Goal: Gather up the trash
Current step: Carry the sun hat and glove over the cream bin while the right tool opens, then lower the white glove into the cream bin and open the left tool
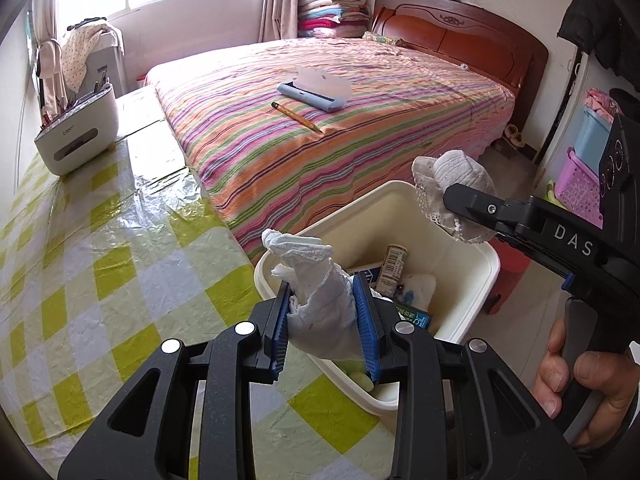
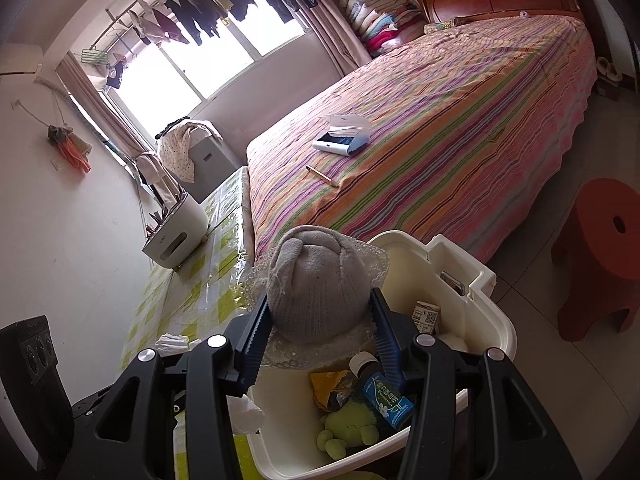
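The left gripper (image 1: 326,316) clamps a crumpled white tissue (image 1: 316,280) over the near rim of the cream plastic bin (image 1: 472,296) at lower centre. The right gripper (image 2: 320,320) grasps a balled grey lace-trimmed sock (image 2: 316,284) above the bin's open mouth, with the striped bed (image 1: 320,136) just beyond.

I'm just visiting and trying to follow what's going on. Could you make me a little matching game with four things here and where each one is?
Things:
1. crumpled tissue
2. grey sock
3. pencil
4. green plush toy

Places:
A. on the striped bed
B. in the right gripper
C. inside the white bin
D. in the left gripper

Pairs: 1-D, 2-B, 3-A, 4-C
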Tool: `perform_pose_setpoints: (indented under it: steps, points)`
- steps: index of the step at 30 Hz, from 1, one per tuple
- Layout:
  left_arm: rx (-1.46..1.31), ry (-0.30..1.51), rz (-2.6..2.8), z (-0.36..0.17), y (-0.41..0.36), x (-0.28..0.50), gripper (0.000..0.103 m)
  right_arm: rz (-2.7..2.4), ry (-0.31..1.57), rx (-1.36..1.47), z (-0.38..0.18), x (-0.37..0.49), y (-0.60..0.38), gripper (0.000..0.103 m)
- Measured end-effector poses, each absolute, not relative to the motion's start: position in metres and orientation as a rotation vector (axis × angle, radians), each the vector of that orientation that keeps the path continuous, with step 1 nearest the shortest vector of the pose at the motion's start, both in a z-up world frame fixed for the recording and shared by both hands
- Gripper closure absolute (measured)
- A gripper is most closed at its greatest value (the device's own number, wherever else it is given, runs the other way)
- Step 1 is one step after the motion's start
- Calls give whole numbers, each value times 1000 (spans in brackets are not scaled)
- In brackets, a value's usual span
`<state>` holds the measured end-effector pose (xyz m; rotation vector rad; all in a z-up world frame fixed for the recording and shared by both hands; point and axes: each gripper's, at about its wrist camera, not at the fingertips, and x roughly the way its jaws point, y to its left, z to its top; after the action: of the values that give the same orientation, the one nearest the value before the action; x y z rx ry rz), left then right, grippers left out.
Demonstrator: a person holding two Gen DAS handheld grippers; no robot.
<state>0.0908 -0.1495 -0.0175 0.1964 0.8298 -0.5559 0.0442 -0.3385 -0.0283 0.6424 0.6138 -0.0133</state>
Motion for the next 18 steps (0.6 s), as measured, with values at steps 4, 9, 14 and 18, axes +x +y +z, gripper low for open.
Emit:
perform_pose_setpoints:
  steps: [4,9,14,18]
  points:
    - [204,826,-552,-19,-155,92,73,-35,616,661,-31,44,-344,54]
    - [218,819,-553,-21,-158,91,73,-70,610,693,-34,43,-353,39]
    - [233,814,-555,-22,-161,89,73,-81,583,712,-31,39,-358,39]
    - [242,810,-558,-22,-164,87,73,-78,590,725,-33,38,-359,39]
